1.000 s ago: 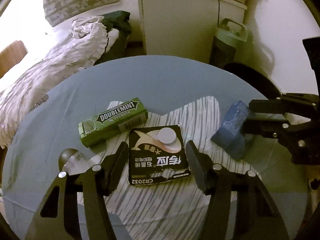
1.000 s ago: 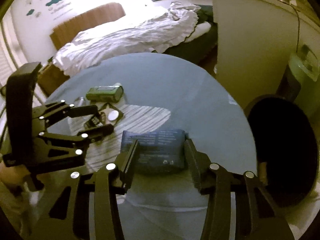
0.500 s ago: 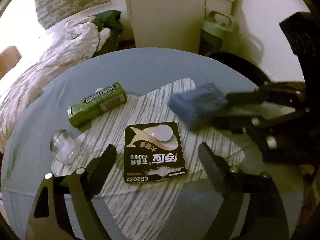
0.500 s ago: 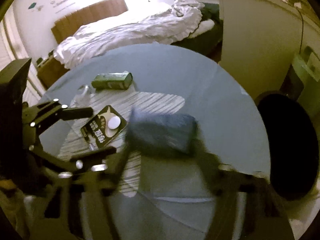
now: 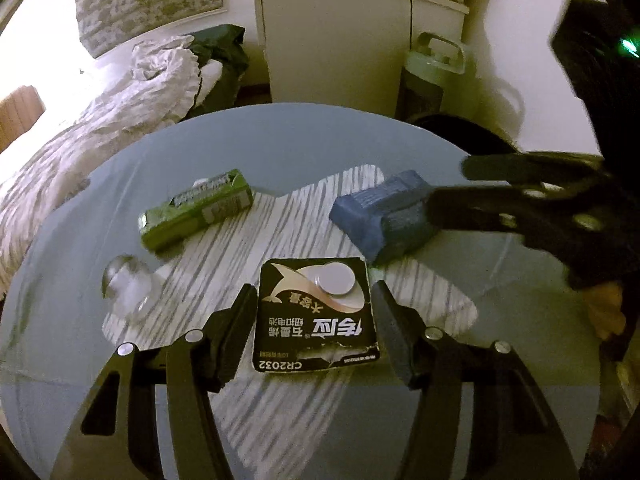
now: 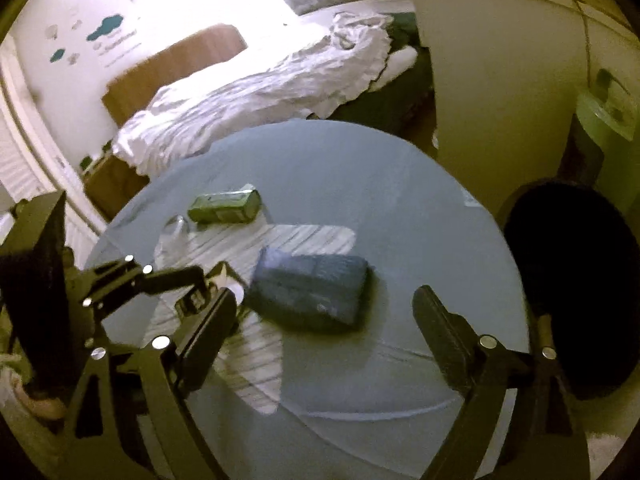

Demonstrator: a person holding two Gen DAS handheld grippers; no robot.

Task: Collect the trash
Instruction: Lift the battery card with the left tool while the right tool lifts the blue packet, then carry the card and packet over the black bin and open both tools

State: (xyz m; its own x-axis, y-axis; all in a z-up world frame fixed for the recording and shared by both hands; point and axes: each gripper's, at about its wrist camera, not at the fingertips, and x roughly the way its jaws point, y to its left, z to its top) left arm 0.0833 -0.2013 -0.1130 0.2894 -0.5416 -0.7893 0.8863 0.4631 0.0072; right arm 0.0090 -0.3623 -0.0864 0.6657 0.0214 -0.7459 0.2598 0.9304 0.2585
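Note:
A black battery card point(image 5: 314, 314) marked CR2032 lies flat on the round glass table point(image 5: 280, 144), between the fingers of my left gripper point(image 5: 312, 304), whose jaws stand close on either side of it. A blue packet point(image 5: 384, 216) lies on the table to its right; it also shows in the right wrist view point(image 6: 308, 290). My right gripper point(image 6: 324, 304) is open wide, just behind the packet and apart from it. A green gum pack point(image 5: 196, 210) lies at the left, also seen in the right wrist view point(image 6: 224, 208).
A clear glass knob point(image 5: 128, 284) sits on the table at the left. A dark round bin point(image 6: 572, 280) stands beside the table on the right. A bed point(image 6: 248, 92), a pale cabinet point(image 5: 360, 40) and a green container point(image 5: 436, 68) lie beyond.
My right gripper let go of the blue packet, opened wide and drew back; the packet now lies further in on the table. My left gripper closed in around the battery card.

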